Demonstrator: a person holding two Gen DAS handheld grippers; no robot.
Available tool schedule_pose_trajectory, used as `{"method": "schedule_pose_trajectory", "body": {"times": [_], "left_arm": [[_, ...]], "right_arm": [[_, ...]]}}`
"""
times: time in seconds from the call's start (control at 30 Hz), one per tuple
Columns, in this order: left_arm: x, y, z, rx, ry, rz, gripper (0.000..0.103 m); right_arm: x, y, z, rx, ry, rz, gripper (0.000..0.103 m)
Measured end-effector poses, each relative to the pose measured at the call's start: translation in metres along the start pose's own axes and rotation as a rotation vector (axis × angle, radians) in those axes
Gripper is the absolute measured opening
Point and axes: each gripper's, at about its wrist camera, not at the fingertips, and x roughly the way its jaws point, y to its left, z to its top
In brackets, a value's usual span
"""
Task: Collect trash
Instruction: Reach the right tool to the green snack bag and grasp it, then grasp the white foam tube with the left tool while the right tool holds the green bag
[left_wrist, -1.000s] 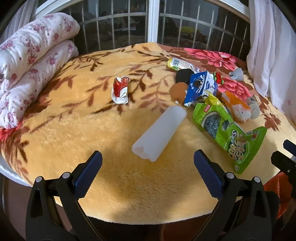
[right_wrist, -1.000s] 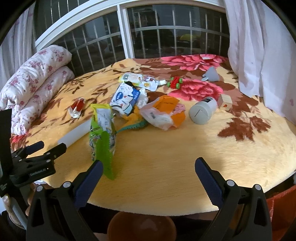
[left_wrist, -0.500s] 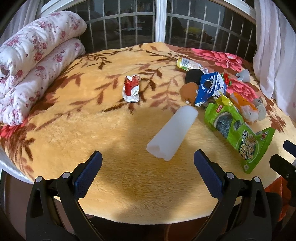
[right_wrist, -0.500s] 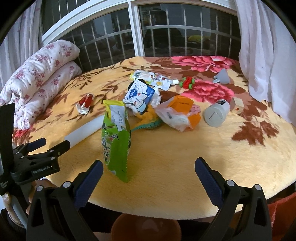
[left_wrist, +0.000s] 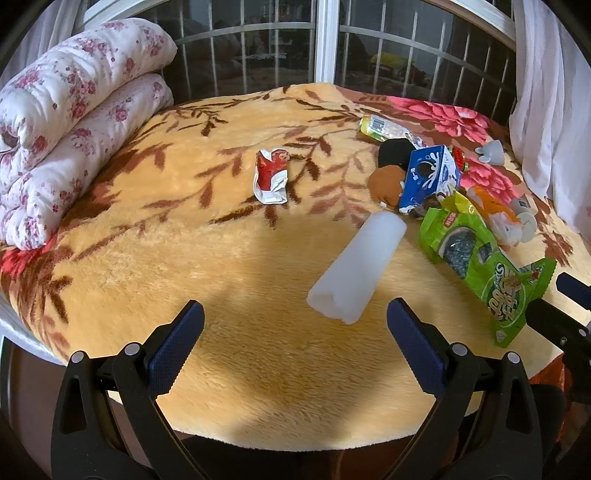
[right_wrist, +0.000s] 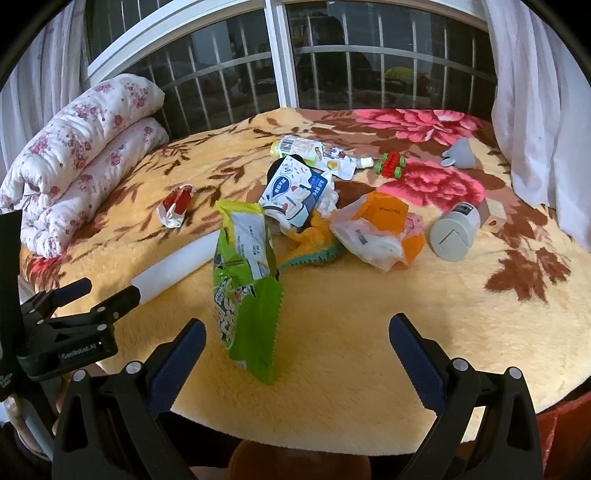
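Trash lies on a blanket-covered table. A green snack bag, a white foam roll, a crumpled red-white wrapper, a blue-white carton, an orange-white plastic bag and a yellow-green pouch are scattered. My left gripper is open and empty, at the near edge just short of the foam roll. My right gripper is open and empty, near the green bag's lower end.
A folded floral quilt lies at the left. A grey cylinder, a wooden cube, a grey funnel and a red-green toy sit at the right. A window with bars and curtains stands behind. A red bin is below the table edge.
Both grippers have shifted left along the table edge, so the trash sits further right in each view. Both stay open. Nothing on the table has moved.
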Motion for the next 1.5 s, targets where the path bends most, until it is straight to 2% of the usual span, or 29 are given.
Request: {"method": "schedule_pose_trajectory", "body": {"times": [0.63, 1.03, 1.1, 1.17, 1.27, 1.4, 1.5], "left_arm": [[0.005, 0.009, 0.0, -0.009, 0.014, 0.009, 0.096], [0.01, 0.015, 0.0, -0.011, 0.024, 0.005, 0.096], [0.01, 0.016, -0.001, -0.007, 0.025, 0.004, 0.096], [0.01, 0.017, -0.001, -0.005, 0.025, 0.007, 0.096], [0.011, 0.018, -0.003, -0.005, 0.027, 0.008, 0.096], [0.008, 0.018, -0.007, -0.002, 0.028, 0.005, 0.096], [0.006, 0.015, -0.007, 0.005, 0.029, -0.003, 0.096]], "right_arm": [[0.023, 0.013, 0.009, -0.025, 0.017, -0.008, 0.098], [0.051, 0.021, 0.018, -0.038, 0.045, 0.026, 0.097], [0.057, 0.023, 0.019, -0.037, 0.056, 0.038, 0.089], [0.066, 0.025, 0.019, -0.038, 0.079, 0.054, 0.068], [0.076, 0.026, 0.017, -0.038, 0.107, 0.074, 0.047], [0.074, 0.031, 0.012, -0.078, 0.076, 0.048, 0.039], [0.068, 0.027, 0.009, -0.073, 0.062, 0.067, 0.036]]}}
